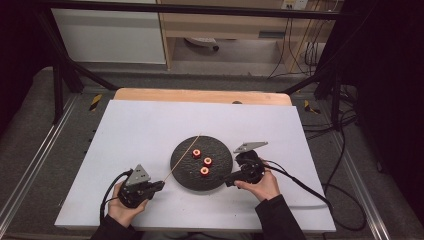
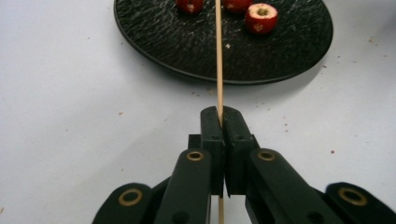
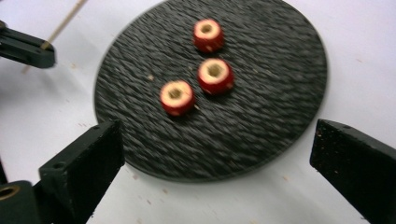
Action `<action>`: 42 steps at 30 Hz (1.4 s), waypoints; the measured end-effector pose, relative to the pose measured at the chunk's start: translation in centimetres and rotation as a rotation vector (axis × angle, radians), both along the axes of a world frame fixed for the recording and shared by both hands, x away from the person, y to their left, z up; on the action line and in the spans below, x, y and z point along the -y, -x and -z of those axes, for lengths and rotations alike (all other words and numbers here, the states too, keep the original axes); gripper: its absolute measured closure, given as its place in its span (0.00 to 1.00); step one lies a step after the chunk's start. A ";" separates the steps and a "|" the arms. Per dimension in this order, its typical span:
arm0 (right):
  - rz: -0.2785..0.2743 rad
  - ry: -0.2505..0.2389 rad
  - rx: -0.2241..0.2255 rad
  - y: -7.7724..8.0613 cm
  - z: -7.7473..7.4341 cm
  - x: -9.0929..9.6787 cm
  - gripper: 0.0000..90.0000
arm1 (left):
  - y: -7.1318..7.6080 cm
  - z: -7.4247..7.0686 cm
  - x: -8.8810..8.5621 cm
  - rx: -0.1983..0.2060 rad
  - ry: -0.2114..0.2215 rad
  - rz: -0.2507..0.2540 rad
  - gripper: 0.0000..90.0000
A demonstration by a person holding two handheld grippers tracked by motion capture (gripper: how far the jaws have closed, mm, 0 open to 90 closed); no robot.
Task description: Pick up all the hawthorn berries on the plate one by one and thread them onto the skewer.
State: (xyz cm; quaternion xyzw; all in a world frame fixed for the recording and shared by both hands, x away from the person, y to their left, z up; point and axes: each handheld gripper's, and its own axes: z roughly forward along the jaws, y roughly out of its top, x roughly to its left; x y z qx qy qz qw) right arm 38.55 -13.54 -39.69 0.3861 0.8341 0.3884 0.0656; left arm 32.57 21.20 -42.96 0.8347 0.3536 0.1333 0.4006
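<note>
A round black plate [image 1: 187,175] lies mid-board with three red cored fruits on it [image 1: 196,153] [image 1: 207,161] [image 1: 204,171]. My left gripper [image 1: 159,186], at the plate's lower left, is shut on a thin wooden skewer [image 1: 182,158] that slants up and right over the plate. In the left gripper view the skewer [image 2: 219,65] runs out from between the closed jaws of the left gripper [image 2: 220,114] towards the fruits [image 2: 261,17]. My right gripper [image 1: 229,179] sits at the plate's lower right edge. Its view shows the right gripper [image 3: 217,135] wide open before the plate [image 3: 261,116], with the nearest fruit [image 3: 176,97] beyond the jaws.
The plate rests on a white board [image 1: 125,135] over a wooden table [image 1: 200,95]. Black cables [image 1: 320,192] trail from the right gripper off the board's right side. Metal frame legs [image 1: 57,90] stand at the back corners. Small crumbs dot the board.
</note>
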 end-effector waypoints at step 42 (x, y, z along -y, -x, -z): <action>-0.030 0.064 -0.146 -3.2 2.8 -6.9 0.63 | 0.0 0.1 -0.3 -0.001 0.003 -0.012 0.98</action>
